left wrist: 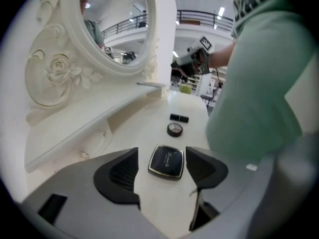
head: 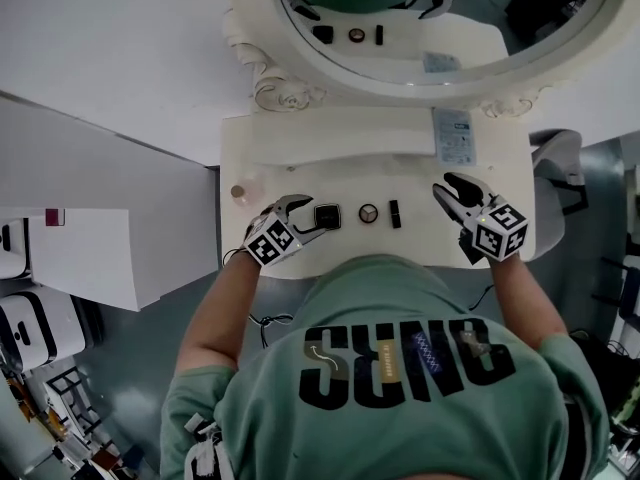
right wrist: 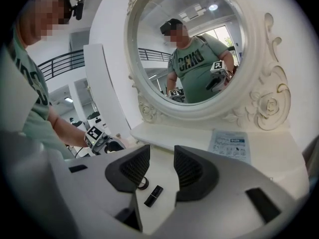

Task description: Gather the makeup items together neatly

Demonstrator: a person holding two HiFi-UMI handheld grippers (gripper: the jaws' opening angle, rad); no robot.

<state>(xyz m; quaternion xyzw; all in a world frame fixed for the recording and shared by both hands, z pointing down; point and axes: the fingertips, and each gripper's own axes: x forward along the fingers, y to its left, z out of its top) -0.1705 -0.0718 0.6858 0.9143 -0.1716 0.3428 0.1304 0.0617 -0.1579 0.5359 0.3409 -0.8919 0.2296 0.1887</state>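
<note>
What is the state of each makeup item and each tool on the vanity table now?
Square compact, closed, lying flat, untouched.
Round compact, lying flat, untouched.
Lipstick, lying on its side, untouched.
Left tool, open, jaws either side of the square compact, not pressing it.
Right tool, open, holding nothing.

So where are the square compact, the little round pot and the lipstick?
square compact (left wrist: pixel 167 162), left gripper view, middle of its dark lid
round pot (head: pixel 368 213), head view, centre of its top
lipstick (right wrist: pixel 153 195), right gripper view, middle of the black tube
</note>
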